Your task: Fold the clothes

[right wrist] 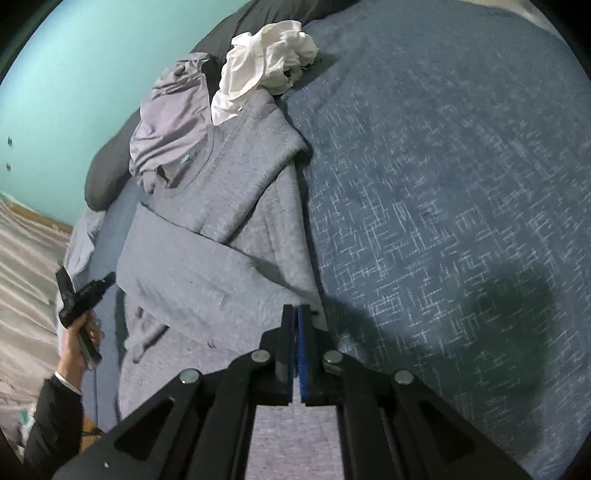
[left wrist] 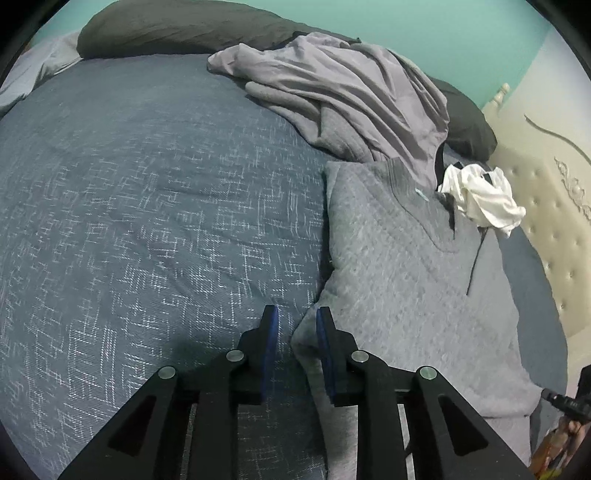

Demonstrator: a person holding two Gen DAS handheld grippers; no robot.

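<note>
Between my left gripper's [left wrist: 297, 314] slightly parted blue pads lies the near edge of the grey fleece sweatshirt [left wrist: 402, 266], unpinched. Right gripper [right wrist: 298, 309] is closed, empty, over its hem. It lies on the blue crosshatched bedspread [left wrist: 147, 206], crumpled white garment [left wrist: 480, 194] at its far end.

The white garment [right wrist: 266, 62] covers part of the grey sweatshirt's [right wrist: 229, 206] collar. The dark pillow [left wrist: 177, 29] runs behind the lilac clothes [left wrist: 343, 96]. The sweatshirt's hem disappears under the right gripper [right wrist: 297, 314].
</note>
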